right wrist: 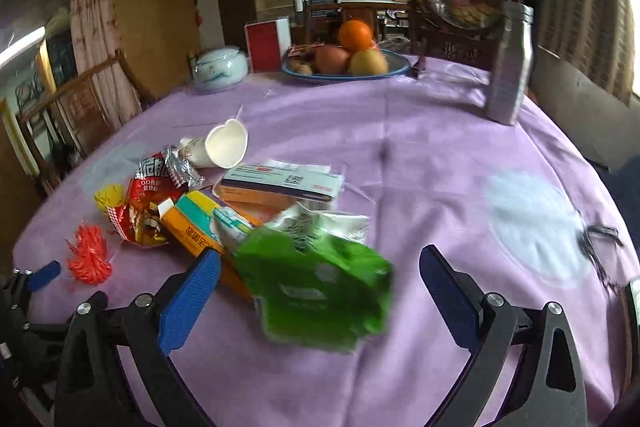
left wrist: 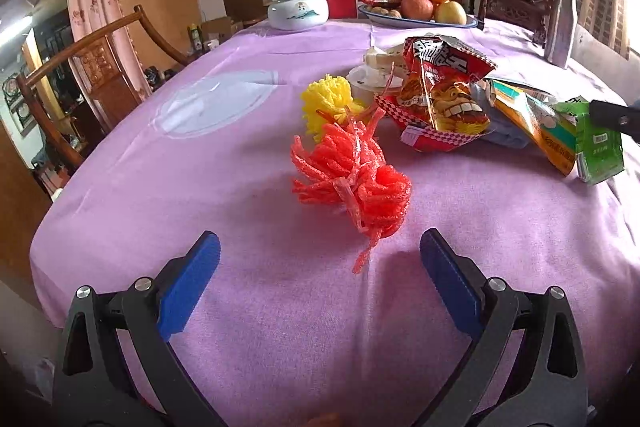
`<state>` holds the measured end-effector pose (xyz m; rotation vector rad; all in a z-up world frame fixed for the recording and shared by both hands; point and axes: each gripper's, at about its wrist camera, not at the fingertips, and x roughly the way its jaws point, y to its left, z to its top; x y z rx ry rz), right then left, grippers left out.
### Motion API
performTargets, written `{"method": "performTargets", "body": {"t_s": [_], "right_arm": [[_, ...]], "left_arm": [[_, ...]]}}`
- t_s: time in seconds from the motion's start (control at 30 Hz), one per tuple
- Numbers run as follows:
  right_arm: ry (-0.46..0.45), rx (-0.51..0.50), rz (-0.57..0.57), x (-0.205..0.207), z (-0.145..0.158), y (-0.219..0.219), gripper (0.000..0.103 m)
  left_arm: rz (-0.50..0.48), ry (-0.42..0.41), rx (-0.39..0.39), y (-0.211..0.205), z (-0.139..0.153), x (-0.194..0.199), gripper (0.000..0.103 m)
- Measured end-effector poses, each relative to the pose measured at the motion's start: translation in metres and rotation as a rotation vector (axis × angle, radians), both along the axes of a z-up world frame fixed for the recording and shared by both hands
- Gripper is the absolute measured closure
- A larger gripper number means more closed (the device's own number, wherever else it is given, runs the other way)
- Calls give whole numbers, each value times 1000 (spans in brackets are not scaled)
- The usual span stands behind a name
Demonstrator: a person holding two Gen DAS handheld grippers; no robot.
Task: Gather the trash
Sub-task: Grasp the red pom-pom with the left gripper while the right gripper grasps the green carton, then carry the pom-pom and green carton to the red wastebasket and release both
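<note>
Both tongs gape wide and empty over the table [left wrist: 160, 187]: left tongs [left wrist: 320, 255] just short of the red foam net [left wrist: 352, 179], right tongs [right wrist: 320, 271] around the green wrapper [right wrist: 320, 287].

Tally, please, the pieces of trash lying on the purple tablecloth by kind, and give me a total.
Foam fruit nets: 2, the red foam fruit net and the yellow foam fruit net
Snack and plastic wrappers: 2, the red crinkled snack bag and the green plastic wrapper
Cardboard boxes: 2, the orange-and-teal carton and the flat white medicine box
Paper cups: 1, the white paper cup
Total: 7
</note>
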<state>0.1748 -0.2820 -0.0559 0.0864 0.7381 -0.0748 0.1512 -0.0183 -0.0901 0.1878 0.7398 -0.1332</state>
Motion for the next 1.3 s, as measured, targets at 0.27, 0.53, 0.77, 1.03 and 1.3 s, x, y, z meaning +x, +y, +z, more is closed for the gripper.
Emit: {"method": "performTargets", "body": {"t_s": [0.27,0.53,0.77,1.03,1.3], "right_arm": [[177,213,-49,41,-27,-31,6],[139,342,-53,37,-31,-56,19],[106,439,-62,34,-35,-71,18],[101,456,-60,34,-36,-72,19],[23,540,27,18,-27,-75,19]], "left_arm": [[-2,10,4,0,0,1,7],[-8,83,-85,12,6,11,7],[0,110,-51,-7,18,36,7],[26,159,-122,-1,12,38,72],[43,70,-204,36,41,-3,72]]}}
